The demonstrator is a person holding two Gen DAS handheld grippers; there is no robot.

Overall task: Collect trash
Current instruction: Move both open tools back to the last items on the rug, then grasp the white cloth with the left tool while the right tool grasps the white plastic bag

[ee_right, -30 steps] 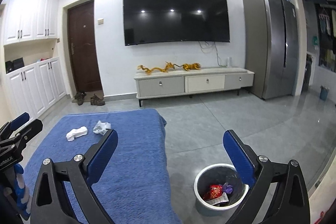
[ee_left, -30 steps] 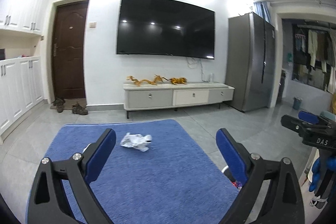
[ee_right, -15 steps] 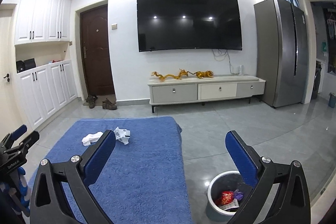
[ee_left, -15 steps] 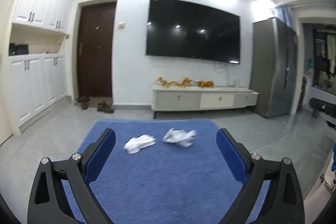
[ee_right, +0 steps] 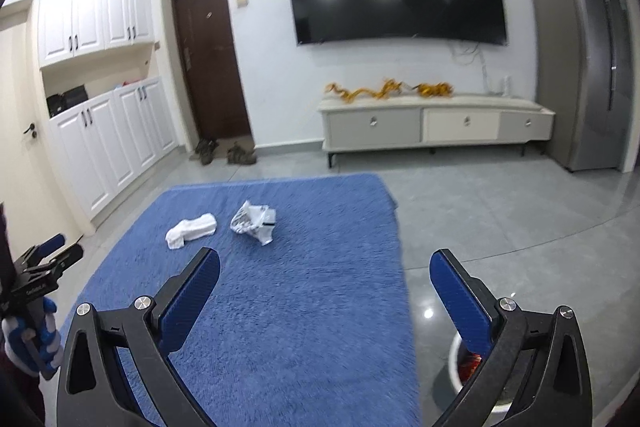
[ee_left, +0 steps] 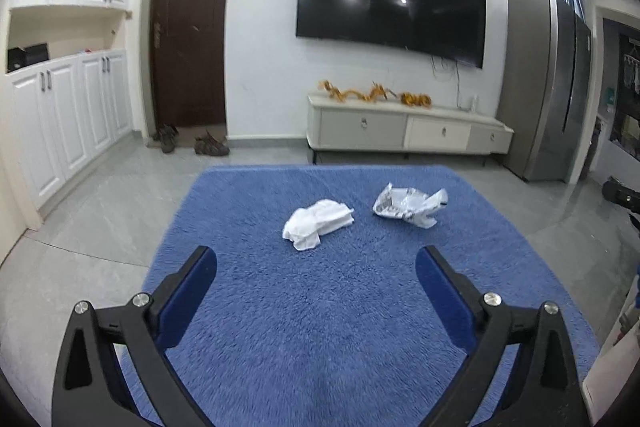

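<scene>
Two pieces of trash lie on a blue rug: a crumpled white tissue and a crumpled clear-and-white plastic wrapper to its right. My left gripper is open and empty, hovering just short of the tissue. My right gripper is open and empty over the rug; the tissue and the wrapper lie ahead and to its left. A white bin holding red trash sits on the floor, mostly hidden behind the right finger.
Grey tiled floor surrounds the rug. A TV cabinet stands against the far wall under a large TV. A grey fridge stands at the right. White cabinets line the left wall, with shoes by a brown door.
Both grippers have swung left and come nearer the trash. The tissue and wrapper look larger and more central in the left wrist view. The bin has slid behind the right finger.
</scene>
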